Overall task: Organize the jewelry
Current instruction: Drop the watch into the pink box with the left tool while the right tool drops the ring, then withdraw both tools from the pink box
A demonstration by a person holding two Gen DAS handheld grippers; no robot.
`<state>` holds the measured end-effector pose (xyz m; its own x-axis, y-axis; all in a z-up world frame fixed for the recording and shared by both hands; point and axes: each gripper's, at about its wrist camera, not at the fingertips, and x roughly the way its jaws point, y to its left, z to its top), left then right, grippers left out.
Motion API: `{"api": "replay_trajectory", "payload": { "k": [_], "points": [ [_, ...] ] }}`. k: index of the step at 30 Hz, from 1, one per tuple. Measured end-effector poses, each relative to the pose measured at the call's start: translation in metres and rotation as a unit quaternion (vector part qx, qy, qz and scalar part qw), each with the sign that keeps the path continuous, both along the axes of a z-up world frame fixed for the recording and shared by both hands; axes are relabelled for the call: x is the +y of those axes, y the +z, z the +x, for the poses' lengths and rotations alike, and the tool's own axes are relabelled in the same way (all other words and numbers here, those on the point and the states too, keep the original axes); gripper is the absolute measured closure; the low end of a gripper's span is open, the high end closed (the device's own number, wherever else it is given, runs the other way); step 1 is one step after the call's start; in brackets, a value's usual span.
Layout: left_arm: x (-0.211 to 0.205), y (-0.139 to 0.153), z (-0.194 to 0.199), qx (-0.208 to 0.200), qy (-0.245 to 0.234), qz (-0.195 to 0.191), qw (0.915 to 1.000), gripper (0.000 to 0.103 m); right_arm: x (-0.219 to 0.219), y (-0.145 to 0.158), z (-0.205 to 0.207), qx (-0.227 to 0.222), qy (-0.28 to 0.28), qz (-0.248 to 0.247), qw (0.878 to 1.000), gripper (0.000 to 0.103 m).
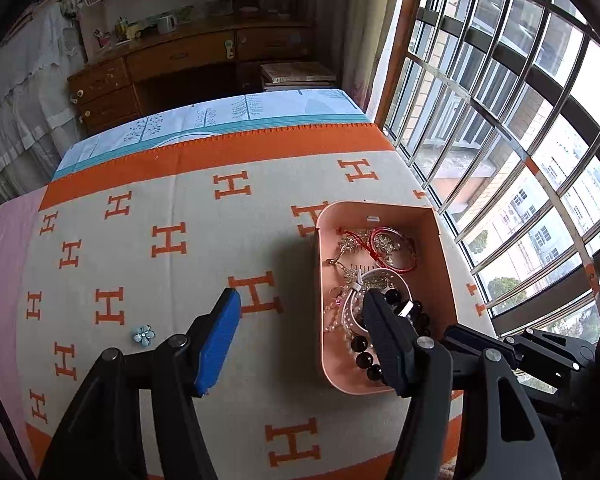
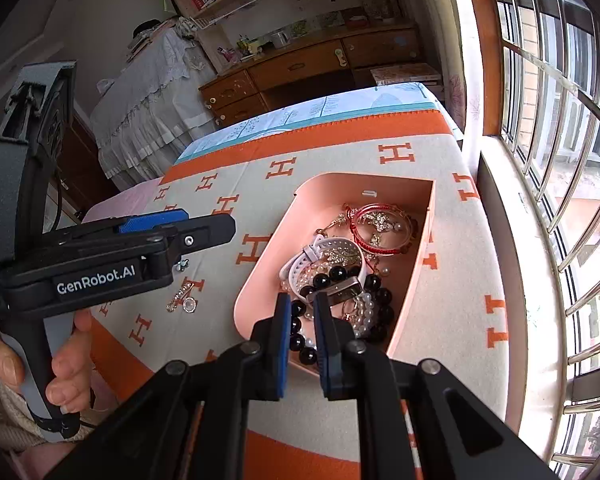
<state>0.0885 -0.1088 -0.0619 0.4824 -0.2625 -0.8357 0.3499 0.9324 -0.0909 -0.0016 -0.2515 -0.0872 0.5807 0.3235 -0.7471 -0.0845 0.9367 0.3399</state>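
Left tongs (image 1: pixel 300 304) spread wide at lower centre; right tongs (image 2: pixel 302 312) nearly pressed together, pinching nothing, over the pink tray (image 2: pixel 256 280) of jewelry (beads, red bangle (image 2: pixel 380 226)). A blue flower (image 1: pixel 143 335) lies lower left.

pink tray (image 2: pixel 412 280): heaped bracelets | blue flower (image 1: pixel 143 335), gold brooch (image 2: pixel 183 300): loose on blanket

Counting one pink tray (image 2: pixel 420 240), one white watch (image 2: pixel 320 246), one red bangle (image 2: pixel 380 246), one black bead bracelet (image 2: pixel 382 298); spotting one blue flower (image 1: pixel 143 335), one gold brooch (image 2: pixel 184 300) lying outside.
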Motion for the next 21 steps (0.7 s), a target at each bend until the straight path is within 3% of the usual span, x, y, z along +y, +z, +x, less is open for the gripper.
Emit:
{"api": "replay_trajectory", "payload": {
  "k": [7, 14, 18, 21],
  "points": [
    [0.054, 0.022, -0.009, -0.039, 0.055, 0.008, 0.9977, 0.036, 0.028, 0.011, 0.006, -0.007, 0.029, -0.009, 1.0, 0.091],
    [0.126, 0.049, -0.019, -0.091, 0.128, 0.03, 0.9871, 0.023, 0.066, 0.026, 0.024, -0.018, 0.07, -0.009, 0.997, 0.09],
    [0.162, 0.051, -0.022, -0.103, 0.165, 0.037, 0.9802, 0.016, 0.093, 0.033, 0.037, -0.024, 0.092, -0.002, 0.995, 0.073],
    [0.183, 0.041, -0.021, -0.091, 0.185, 0.04, 0.9778, 0.016, 0.111, 0.034, 0.05, -0.025, 0.11, 0.004, 0.994, 0.073]
  ]
}}
